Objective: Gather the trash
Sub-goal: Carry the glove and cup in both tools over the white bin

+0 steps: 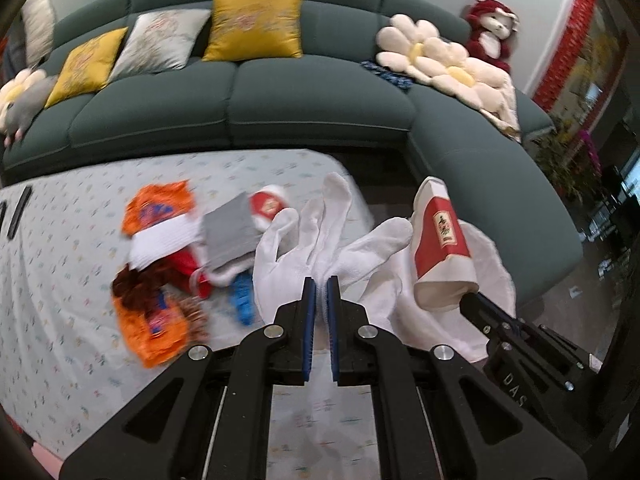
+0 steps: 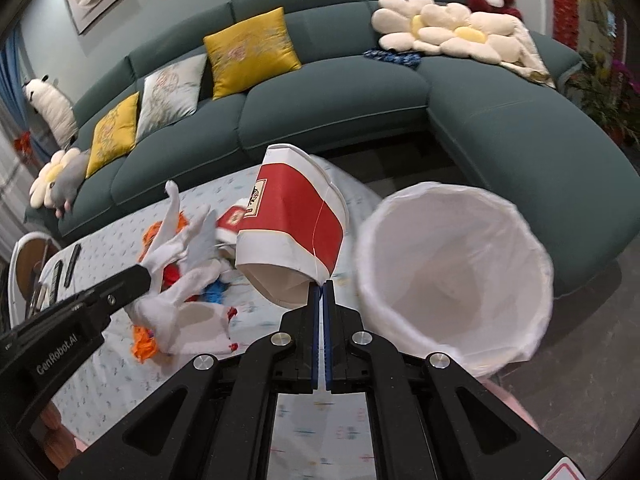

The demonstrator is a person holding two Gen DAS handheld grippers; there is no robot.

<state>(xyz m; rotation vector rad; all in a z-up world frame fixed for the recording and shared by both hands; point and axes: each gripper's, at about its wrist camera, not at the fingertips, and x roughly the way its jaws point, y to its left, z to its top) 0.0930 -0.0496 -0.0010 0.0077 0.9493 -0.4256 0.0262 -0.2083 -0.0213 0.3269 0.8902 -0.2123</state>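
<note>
In the right wrist view, the right tool [image 2: 322, 286] is seen pressed together on the bottom rim of a red and white paper cup [image 2: 292, 228]. The cup is held crumpled and lifted above the tabletop [image 2: 120, 380]; its long axis runs from the pinched rim at lower centre up toward the upper left of the frame, its flattened far end pointing at the green sofa [image 2: 340, 96]. A white lined trash bin [image 2: 456, 280] is seen just right of the cup, its open mouth facing the camera.

In the left wrist view, the left tool [image 1: 321, 282] is seen nearly closed, pinching a white glove [image 1: 320, 232] between its blue pads [image 1: 309, 320]. The glove's fingers are spread upward and outward from the grip, toward the top of the frame. The same cup [image 1: 440, 236] is seen at centre right, with the right tool's black fingers below it at lower right.

Left of the glove, on the patterned tabletop cloth, a heap of trash is seen: orange wrappers [image 1: 160, 208], a grey cloth [image 1: 230, 228], a second red and white cup [image 1: 268, 204] lying on its side, and a blue scrap [image 1: 243, 300]. Much of the heap is blurred.
</note>
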